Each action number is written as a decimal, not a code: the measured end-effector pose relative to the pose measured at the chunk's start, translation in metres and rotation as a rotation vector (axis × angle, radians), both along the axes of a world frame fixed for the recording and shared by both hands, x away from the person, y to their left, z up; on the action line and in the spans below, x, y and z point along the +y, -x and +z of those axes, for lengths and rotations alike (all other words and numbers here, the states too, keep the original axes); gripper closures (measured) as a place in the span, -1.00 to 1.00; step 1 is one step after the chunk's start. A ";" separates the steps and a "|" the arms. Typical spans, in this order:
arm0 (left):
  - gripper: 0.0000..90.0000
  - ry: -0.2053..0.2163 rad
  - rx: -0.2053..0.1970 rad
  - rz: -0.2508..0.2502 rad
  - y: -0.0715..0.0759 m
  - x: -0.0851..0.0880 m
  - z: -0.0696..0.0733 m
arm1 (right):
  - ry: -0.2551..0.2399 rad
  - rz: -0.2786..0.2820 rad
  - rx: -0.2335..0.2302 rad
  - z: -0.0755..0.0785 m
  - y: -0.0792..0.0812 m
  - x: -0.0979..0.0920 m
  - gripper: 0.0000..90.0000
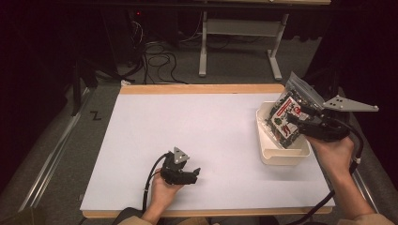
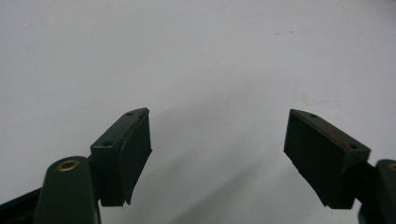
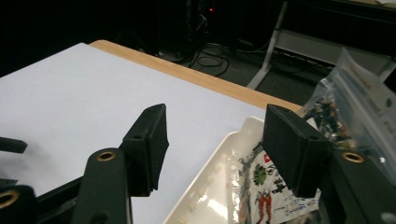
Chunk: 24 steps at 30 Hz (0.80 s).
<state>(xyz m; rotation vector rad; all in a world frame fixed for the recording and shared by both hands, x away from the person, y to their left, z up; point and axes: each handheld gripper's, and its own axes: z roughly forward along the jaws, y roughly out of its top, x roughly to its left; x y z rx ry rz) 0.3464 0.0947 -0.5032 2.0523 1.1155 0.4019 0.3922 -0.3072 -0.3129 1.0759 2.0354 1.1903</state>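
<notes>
Probably lab: floor cables (image 1: 159,61), dark curtains (image 1: 42,56)

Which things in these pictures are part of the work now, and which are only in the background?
In use:
- clear plastic bag of small parts with a printed card, standing in the tray
- white plastic tray
- right gripper, jaws open beside the bag
- left gripper, open over the bare white table

Background:
- black cables on the floor
- grey desk frame

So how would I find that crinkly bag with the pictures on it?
Look at the white table top, then its right edge, where a shallow white plastic tray sits. The clear plastic bag leans up out of it, stuffed with tiny pieces, with a red, green and black picture card.
</notes>
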 end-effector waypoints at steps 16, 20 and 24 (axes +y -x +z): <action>-0.48 0.015 -0.001 0.033 0.000 0.007 0.001 | 0.000 0.041 0.003 -0.019 0.016 0.007 -0.17; -0.48 0.010 -0.010 0.033 0.001 0.007 0.001 | -0.045 0.053 0.017 -0.023 0.020 0.007 -0.20; -0.48 0.016 -0.001 0.034 0.001 0.007 0.001 | -0.027 0.042 0.018 -0.028 0.025 0.012 -0.19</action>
